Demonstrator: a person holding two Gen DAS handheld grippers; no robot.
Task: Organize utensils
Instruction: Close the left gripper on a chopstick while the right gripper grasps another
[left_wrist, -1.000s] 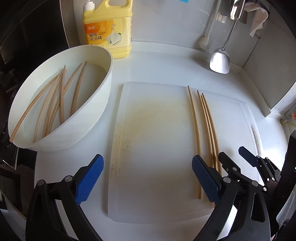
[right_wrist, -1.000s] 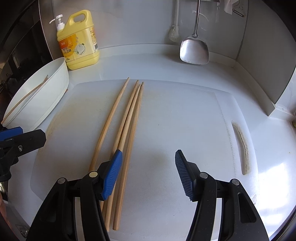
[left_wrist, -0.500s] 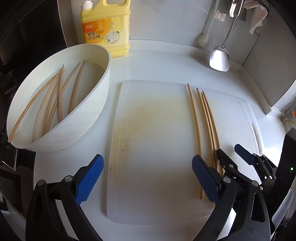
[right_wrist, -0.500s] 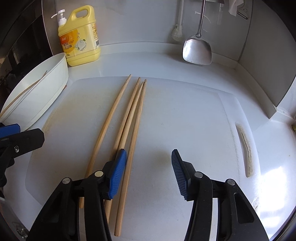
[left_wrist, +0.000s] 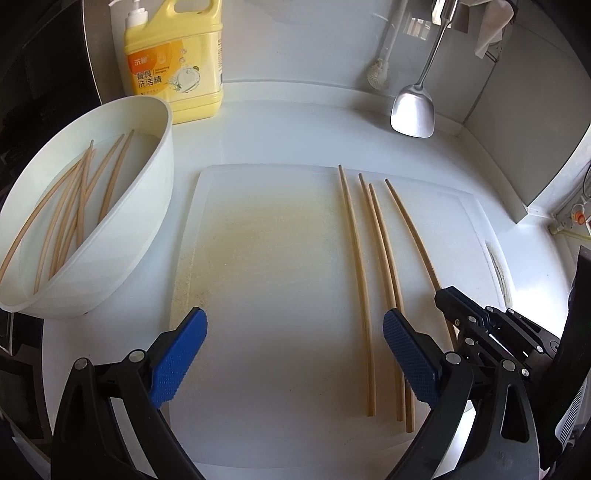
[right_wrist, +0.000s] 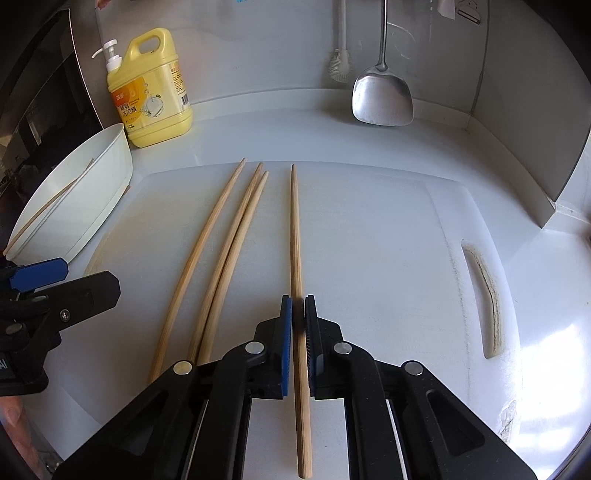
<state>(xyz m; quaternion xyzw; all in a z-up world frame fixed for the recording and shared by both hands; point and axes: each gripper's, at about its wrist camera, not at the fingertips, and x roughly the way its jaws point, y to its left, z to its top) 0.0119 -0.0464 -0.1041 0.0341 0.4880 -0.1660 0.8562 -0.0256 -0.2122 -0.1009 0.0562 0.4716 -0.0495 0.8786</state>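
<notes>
**Right gripper clamped on one chopstick over the cutting board**

The right gripper (right_wrist: 298, 306) is closed on a single chopstick (right_wrist: 294, 229), which lies along the cutting board (right_wrist: 388, 258). Left of it on the board lie three more chopsticks (right_wrist: 221, 258). The left gripper (left_wrist: 293, 354) hovers wide open and empty above the board's near edge. Left of the board, on the bench (left_wrist: 295, 129), a white bowl (left_wrist: 122, 236) contains further chopsticks (left_wrist: 74, 218).
</notes>
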